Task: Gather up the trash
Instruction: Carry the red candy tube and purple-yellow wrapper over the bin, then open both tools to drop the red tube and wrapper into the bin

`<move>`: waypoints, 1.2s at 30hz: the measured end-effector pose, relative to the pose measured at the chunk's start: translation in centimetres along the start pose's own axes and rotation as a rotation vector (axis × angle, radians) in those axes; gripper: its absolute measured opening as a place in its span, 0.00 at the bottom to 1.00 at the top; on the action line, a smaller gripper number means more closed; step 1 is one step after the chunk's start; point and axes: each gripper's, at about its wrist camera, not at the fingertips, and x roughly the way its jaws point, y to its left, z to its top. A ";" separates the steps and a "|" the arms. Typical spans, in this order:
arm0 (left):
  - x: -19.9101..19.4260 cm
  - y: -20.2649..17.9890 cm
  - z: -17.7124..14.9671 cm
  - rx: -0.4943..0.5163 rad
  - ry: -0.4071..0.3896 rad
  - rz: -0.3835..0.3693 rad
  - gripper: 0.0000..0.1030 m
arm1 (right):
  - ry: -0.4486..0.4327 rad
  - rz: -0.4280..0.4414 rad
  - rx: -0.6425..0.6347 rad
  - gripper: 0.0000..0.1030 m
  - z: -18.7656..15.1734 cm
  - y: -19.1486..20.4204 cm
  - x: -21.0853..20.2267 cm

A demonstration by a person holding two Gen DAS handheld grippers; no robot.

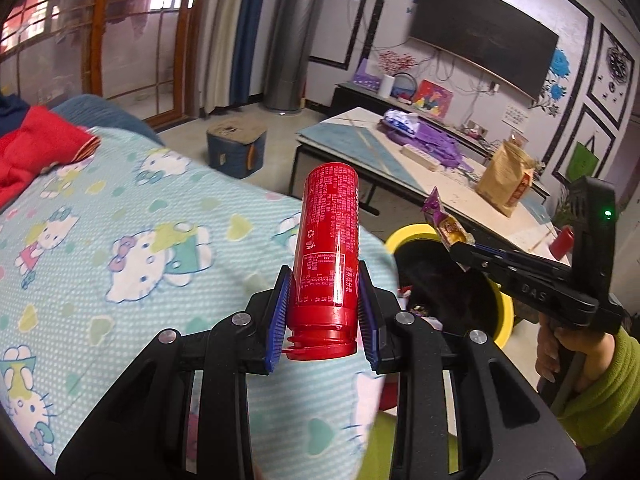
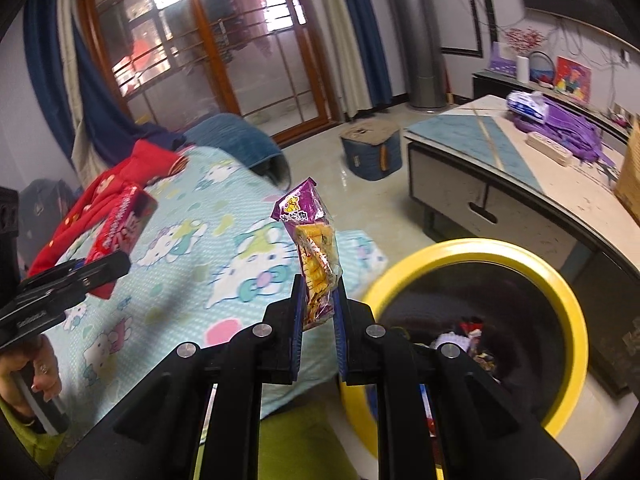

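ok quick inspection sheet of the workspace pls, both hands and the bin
surface: bed with cartoon-cat sheet, red clothing at its far end
job's things: red tube; purple snack wrapper; yellow-rimmed bin beside the bed, trash already inside
clutter: low table with purple items and a brown paper bag
grippers: left tool shut on the tube; right tool shut on the wrapper
cables: loose wires under the wall TV
surroundings: glass doors, blue stool
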 end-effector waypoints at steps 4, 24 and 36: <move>0.5 -2.0 0.3 0.039 -0.003 -0.024 0.23 | -0.017 -0.027 0.037 0.13 -0.1 -2.2 -1.0; 6.9 -10.5 -0.9 0.192 0.111 -0.127 0.23 | 0.025 -0.120 0.193 0.13 -3.1 -9.5 -2.2; 10.1 -13.9 -1.9 0.271 0.173 -0.153 0.24 | 0.041 -0.155 0.288 0.13 -4.9 -13.3 -2.5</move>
